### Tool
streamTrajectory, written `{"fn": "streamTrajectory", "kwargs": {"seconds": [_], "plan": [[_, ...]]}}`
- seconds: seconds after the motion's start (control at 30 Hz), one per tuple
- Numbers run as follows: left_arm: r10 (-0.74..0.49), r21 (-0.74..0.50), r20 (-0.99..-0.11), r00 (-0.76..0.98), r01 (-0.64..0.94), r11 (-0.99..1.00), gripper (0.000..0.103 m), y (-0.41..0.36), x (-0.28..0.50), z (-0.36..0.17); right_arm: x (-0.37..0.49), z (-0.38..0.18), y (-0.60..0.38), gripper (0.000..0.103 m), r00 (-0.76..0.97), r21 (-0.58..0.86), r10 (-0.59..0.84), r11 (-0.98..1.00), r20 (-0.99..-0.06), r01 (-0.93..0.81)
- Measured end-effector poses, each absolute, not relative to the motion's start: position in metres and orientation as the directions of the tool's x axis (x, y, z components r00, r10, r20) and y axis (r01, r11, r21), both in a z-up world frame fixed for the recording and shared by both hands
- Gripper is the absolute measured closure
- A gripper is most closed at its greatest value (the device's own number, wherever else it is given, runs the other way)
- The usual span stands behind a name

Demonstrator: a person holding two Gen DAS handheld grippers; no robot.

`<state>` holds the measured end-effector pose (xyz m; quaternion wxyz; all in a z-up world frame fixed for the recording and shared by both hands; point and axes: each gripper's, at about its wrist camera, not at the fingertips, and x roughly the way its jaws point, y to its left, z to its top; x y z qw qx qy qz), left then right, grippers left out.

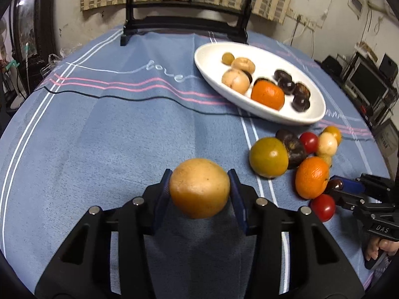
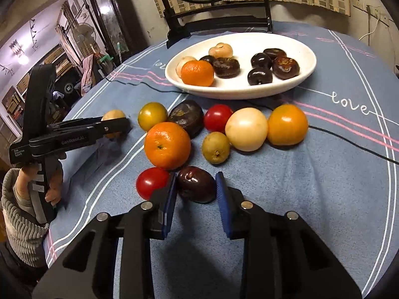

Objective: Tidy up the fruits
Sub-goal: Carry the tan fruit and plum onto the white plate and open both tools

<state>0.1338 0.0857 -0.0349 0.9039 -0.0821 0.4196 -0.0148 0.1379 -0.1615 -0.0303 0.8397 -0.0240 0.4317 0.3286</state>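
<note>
My left gripper (image 1: 199, 174) is shut on a round yellow-orange fruit (image 1: 199, 188), held just above the blue cloth. In the right wrist view this gripper (image 2: 117, 124) reaches in from the left. My right gripper (image 2: 197, 177) is shut on a dark plum (image 2: 197, 184) that rests on the cloth, with a blue pad against each side. A white oval plate (image 2: 306, 74) further back holds a mandarin, several dark fruits and pale ones. Several loose fruits lie in front of the plate, among them a mandarin (image 2: 167, 145) and a red tomato (image 2: 152, 182) right beside the plum.
A dark wooden stand (image 2: 217, 22) with a round panel rises at the table's far edge behind the plate. A person's hand (image 2: 53, 191) in a knitted sleeve grips the left tool. The round table's edge curves off on both sides, with furniture beyond.
</note>
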Motion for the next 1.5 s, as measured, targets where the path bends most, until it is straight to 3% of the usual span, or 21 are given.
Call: {"fn": "streamTrajectory", "kwargs": {"seconds": [0.33, 0.6, 0.8, 1.0, 1.3, 1.5], "plan": [[-0.113, -0.135, -0.707, 0.698, 0.024, 0.991, 0.057, 0.064, 0.130, -0.011, 0.148, -0.008, -0.193, 0.071, 0.484, 0.310, 0.571, 0.798, -0.663, -0.516], [-0.166, -0.101, -0.690, 0.705, 0.133, 0.986, 0.057, 0.010, 0.175, 0.026, 0.189, 0.026, -0.203, 0.071, 0.538, 0.319, 0.555, 0.822, -0.635, -0.472], [-0.191, -0.072, -0.720, 0.667, 0.201, 0.977, 0.057, -0.034, 0.218, 0.014, 0.245, 0.045, -0.198, 0.071, 0.572, 0.336, 0.544, 0.836, -0.613, -0.434], [-0.168, -0.034, -0.732, 0.660, 0.211, 0.977, 0.057, -0.048, 0.241, 0.001, 0.295, 0.036, -0.185, 0.071, 0.560, 0.366, 0.552, 0.832, -0.618, -0.416], [-0.238, -0.114, -0.734, 0.636, 0.231, 0.966, 0.055, -0.047, 0.257, -0.005, 0.359, 0.013, -0.147, 0.071, 0.504, 0.372, 0.576, 0.811, -0.644, -0.451], [-0.241, -0.113, -0.723, 0.647, 0.234, 0.966, 0.044, -0.046, 0.264, -0.004, 0.387, -0.011, -0.145, 0.069, 0.426, 0.438, 0.619, 0.778, -0.660, -0.451]]}}
